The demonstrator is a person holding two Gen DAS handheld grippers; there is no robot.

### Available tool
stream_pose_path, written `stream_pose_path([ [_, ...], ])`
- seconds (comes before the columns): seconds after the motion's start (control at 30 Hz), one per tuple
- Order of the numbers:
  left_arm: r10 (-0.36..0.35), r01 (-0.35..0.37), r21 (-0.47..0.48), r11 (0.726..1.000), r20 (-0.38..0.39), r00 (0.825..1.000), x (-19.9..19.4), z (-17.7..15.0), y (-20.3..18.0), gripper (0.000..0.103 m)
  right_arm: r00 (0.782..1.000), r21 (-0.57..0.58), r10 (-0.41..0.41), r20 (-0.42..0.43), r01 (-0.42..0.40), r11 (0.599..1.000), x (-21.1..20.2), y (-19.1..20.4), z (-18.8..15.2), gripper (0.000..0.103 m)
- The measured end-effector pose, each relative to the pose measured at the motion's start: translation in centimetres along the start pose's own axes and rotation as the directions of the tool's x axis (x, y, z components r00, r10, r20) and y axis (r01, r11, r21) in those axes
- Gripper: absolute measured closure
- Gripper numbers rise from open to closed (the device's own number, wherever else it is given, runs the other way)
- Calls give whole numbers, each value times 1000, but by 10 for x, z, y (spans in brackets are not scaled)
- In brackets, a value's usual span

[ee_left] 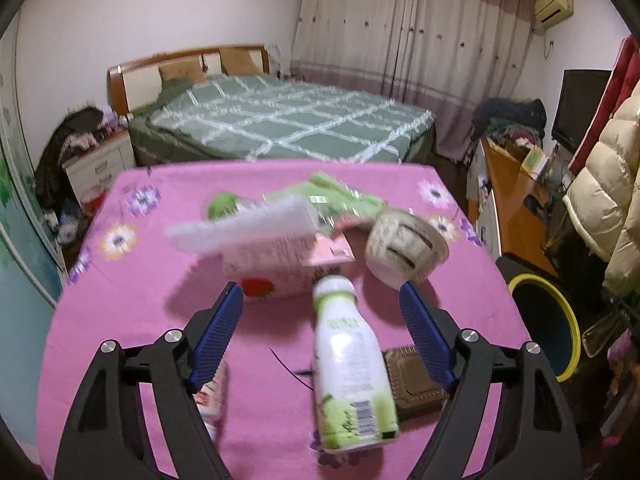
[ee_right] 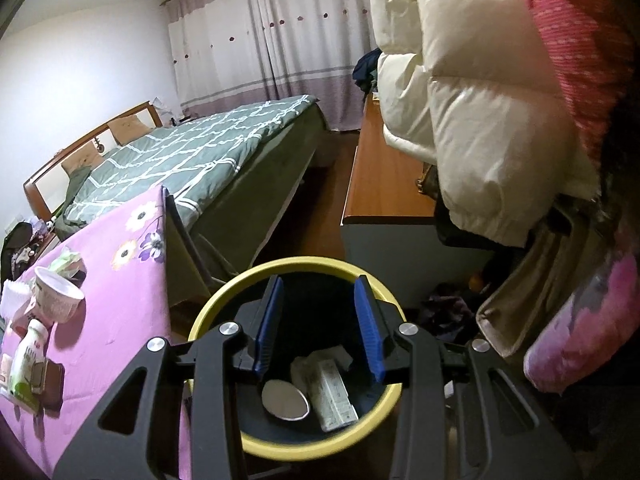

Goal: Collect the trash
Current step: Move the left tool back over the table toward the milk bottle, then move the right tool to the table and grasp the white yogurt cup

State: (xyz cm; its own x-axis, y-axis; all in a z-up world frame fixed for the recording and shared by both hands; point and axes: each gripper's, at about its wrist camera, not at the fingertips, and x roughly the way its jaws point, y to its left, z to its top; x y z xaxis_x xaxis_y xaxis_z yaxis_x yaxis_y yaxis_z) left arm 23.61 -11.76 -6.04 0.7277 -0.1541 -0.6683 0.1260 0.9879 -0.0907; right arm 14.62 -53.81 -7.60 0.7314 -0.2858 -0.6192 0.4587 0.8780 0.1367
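- Left gripper [ee_left: 320, 300] gapes wide over the pink tablecloth [ee_left: 132, 304], holding nothing; a white-green bottle [ee_left: 350, 376] lies between its jaws.
- Right gripper [ee_right: 318, 312], spread and unladen, hangs above the yellow-rimmed bin [ee_right: 224, 298] holding a carton [ee_right: 334, 394].
- Farther: paper cup [ee_left: 404, 246], pink carton [ee_left: 276, 268], green wrapper [ee_left: 340, 196].
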Motion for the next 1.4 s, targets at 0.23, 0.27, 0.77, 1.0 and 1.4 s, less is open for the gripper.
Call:
stream_pose_path([
  [0.23,-5,0,-45,999,-98,995,23,-22,0,28,996,-54,88,-12,-89,995,14,27,18,67],
  [0.27,4,-8,-52,999,-91,996,20,-22,3,28,993,-77,120,-22,-121,990,17,39,20,67],
  [0.77,96,-92,-109,990,37,995,-32,-24,71,28,871,-298,459,-175,-491,818,9,211,15,67],
  [1.0,86,-77,-156,985,50,995,-38,-31,110,28,825,-395,494,-274,-565,725,16,292,2,66],
  [1.4,52,-42,-195,980,46,998,-32,-43,135,28,788,-388,461,-408,-607,694,52,349,-6,67],
])
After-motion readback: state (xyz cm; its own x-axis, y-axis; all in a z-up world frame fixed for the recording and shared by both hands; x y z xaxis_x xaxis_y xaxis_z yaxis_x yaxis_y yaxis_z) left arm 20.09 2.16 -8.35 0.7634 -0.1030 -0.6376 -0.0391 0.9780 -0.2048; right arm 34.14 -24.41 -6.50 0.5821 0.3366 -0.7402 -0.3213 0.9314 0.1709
